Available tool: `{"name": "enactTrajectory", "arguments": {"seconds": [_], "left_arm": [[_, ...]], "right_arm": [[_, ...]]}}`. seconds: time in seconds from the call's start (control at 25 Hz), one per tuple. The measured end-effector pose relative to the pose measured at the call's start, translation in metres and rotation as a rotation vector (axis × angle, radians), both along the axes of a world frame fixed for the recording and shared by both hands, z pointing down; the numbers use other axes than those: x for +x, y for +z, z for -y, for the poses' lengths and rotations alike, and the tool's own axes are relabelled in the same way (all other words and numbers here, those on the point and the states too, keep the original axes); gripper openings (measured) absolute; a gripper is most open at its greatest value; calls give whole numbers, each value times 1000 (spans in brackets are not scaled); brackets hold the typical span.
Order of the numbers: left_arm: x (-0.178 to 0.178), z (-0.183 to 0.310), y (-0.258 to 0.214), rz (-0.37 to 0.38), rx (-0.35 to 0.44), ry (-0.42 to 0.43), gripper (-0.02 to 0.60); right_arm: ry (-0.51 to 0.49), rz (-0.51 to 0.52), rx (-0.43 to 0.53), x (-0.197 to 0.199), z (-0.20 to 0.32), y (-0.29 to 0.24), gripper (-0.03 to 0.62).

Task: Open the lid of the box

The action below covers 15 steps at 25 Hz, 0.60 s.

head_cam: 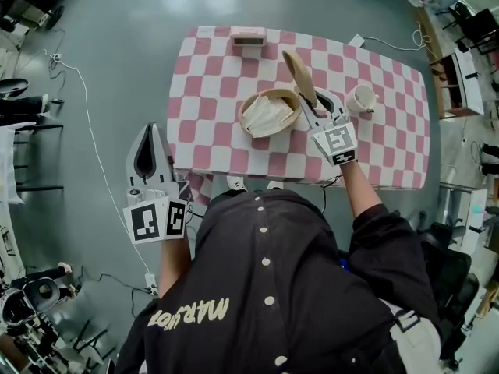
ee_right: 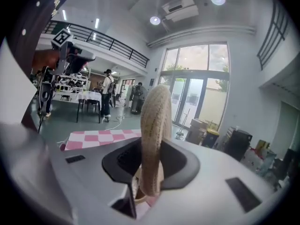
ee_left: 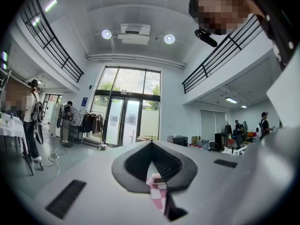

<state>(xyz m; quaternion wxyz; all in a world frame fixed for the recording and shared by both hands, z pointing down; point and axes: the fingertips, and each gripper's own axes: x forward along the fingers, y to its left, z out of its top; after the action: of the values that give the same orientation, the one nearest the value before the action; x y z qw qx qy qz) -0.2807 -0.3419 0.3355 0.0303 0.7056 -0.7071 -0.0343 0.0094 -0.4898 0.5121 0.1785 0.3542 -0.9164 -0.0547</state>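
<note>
A round woven box (head_cam: 293,117) stands on the pink-checked table (head_cam: 218,139), uncovered, with folded white material (head_cam: 265,114) inside. Its woven lid (head_cam: 300,75) stands on edge just right of the box, tilted up and away. My right gripper (head_cam: 317,105) is shut on the lid's lower rim; in the right gripper view the lid (ee_right: 154,130) rises edge-on between the jaws of that right gripper (ee_right: 151,165). My left gripper (head_cam: 150,128) hangs off the table's left front corner, its tips together and empty. In its own view the left gripper (ee_left: 151,145) points at the hall.
A white cup (head_cam: 362,98) sits right of the lid. A pink rectangular object (head_cam: 249,37) lies at the table's far edge. A cable (head_cam: 86,115) runs over the grey floor at left, and shelving (head_cam: 460,68) stands at right.
</note>
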Motion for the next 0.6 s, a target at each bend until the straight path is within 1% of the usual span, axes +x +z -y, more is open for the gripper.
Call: {"name": "enactTrajectory", "arguments": {"seconds": [0.32, 0.44, 0.6], "left_arm": [[3, 2, -5, 0, 20, 6, 11], [2, 3, -7, 2, 29, 5, 11], [0, 5, -11, 6, 43, 5, 11]], "right_arm": [[73, 183, 51, 19, -4, -74, 98], [106, 227, 67, 29, -7, -97, 98], [146, 265, 115, 42, -13, -130, 98]]}}
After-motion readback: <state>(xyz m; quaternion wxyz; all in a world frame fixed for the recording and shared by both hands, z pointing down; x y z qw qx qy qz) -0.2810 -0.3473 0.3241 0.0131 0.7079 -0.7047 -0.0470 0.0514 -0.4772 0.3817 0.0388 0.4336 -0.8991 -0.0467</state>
